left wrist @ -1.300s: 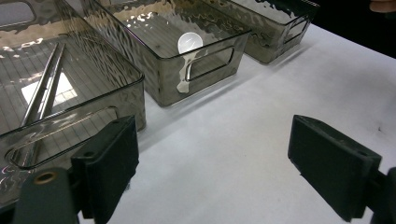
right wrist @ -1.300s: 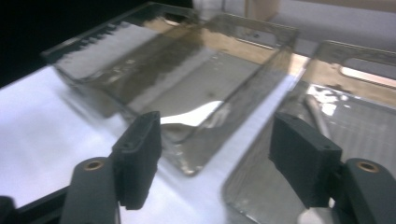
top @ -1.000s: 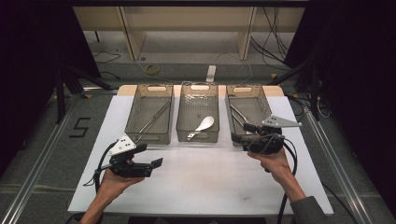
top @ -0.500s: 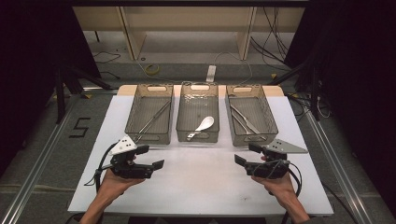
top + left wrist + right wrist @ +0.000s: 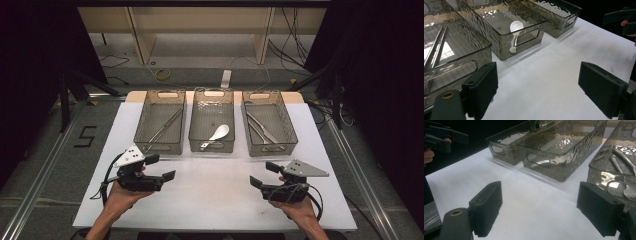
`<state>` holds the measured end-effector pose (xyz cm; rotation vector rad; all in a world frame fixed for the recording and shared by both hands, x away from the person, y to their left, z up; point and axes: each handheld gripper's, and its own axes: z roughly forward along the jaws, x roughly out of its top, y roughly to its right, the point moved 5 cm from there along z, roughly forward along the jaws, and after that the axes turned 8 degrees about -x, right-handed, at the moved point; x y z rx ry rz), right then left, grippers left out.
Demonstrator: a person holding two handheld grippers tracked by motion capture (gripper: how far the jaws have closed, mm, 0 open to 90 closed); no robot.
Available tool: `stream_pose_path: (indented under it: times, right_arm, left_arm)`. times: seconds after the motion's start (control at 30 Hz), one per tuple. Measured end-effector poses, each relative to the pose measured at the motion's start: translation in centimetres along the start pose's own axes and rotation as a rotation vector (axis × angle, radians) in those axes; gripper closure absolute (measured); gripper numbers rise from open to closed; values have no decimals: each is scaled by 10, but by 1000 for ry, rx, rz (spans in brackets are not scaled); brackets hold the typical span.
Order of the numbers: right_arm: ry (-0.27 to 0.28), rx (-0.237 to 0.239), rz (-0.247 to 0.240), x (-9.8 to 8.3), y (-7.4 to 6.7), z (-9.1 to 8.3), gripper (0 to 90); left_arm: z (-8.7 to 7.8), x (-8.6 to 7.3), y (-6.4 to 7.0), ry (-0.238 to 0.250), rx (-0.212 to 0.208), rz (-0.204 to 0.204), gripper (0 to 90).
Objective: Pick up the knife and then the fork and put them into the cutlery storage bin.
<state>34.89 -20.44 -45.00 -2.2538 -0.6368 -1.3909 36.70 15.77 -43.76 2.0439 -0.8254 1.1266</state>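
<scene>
On the white tabletop [image 5: 215,200] the left claw [image 5: 160,167] hovers near the front left edge, held in a hand [image 5: 122,197], its jaws wide apart with nothing between them; in the left gripper view only bare white surface lies between the two black pads. Just beyond it stands the left bin [image 5: 160,122], a smoked clear tray that holds long metal tongs [image 5: 162,127] lying slantwise along its floor. Beside that, close but apart, the middle bin [image 5: 212,102] holds a white spoon [image 5: 217,135], bowl toward the back right and handle toward the front wall. Next comes the right bin [image 5: 287,125], with metal cutlery [image 5: 262,130] lying lengthwise in it; the right gripper view shows these pieces through the rippled wall at its right side, though exactly which pieces they are is hard to tell. All three bins stand in a row along the back half of the tabletop, handle cut-outs facing front and back. At the front right, the right claw [image 5: 262,175] is held in the other hand [image 5: 300,210], low over the surface and pointing leftward; its jaws have just been opening and stand wide apart with nothing between them, well in front of the right bin and clear of its wall
</scene>
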Motion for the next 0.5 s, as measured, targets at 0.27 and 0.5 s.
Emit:
stream_pose_path:
  times: [0.27, 0.5]
  right_arm:
    - [8, 0, 3, 1, 1, -1, 212]
    - [-5, -3, -14, 0, 0, 1, 208]
  left_arm:
    - [0, 0, -1, -5, 0, 0, 156]
    - [1, 0, -1, -12, 2, 3, 156]
